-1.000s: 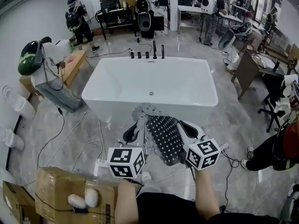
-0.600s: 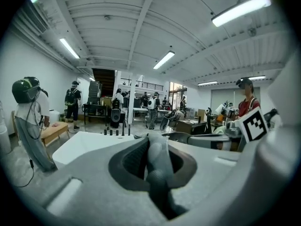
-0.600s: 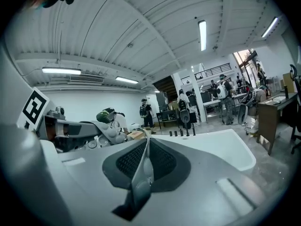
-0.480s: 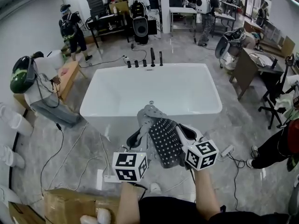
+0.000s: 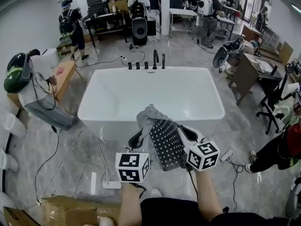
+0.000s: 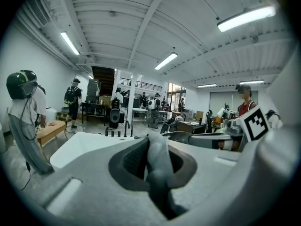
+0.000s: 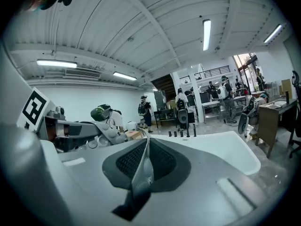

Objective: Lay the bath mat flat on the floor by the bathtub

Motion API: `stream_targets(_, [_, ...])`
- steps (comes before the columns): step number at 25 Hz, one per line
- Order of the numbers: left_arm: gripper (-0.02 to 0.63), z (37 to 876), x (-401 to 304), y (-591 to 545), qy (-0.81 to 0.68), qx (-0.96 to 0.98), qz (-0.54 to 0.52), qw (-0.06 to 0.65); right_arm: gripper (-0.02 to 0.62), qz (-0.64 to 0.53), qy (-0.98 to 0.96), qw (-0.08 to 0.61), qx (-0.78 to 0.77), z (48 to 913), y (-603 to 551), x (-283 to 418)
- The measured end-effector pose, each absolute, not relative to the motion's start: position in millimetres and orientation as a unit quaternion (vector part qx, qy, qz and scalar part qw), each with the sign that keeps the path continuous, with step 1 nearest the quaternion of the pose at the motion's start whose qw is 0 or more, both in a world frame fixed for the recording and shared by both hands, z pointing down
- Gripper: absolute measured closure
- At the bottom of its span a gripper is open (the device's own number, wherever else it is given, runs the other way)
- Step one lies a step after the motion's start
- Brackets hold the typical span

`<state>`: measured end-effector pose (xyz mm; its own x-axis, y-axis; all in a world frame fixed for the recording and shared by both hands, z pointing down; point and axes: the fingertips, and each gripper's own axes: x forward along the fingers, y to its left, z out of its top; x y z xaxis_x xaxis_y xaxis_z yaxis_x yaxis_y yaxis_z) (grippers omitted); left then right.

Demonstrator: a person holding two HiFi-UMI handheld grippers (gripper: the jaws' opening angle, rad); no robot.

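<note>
Forearms extended, left hand-held gripper and right hand-held gripper each clamp the bath mat.

- The grey rubbery bath mat is seen matt, its dark face studded with pale dots.
- The white rectangular bathtub, at 12 o'clock, is finished smooth and glossy.
- The grey marbled floor is polished.
- The brown cardboard box, at 7 o'clock, is matt.

Grey bath mat, one face dark with white dots; white bathtub; grey marbled floor.
</note>
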<state>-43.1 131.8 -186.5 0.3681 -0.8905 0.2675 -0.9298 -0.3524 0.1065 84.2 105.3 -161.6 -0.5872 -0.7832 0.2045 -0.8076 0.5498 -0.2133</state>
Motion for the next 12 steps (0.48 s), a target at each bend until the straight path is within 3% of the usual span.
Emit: stream_targets(12, [0.588,-176.6,-79.7,105.7,-0.579,0.799,0.071,0.147,0.572,0.155,-0.886,0.061,0.433,-153.5,75.2,60.7])
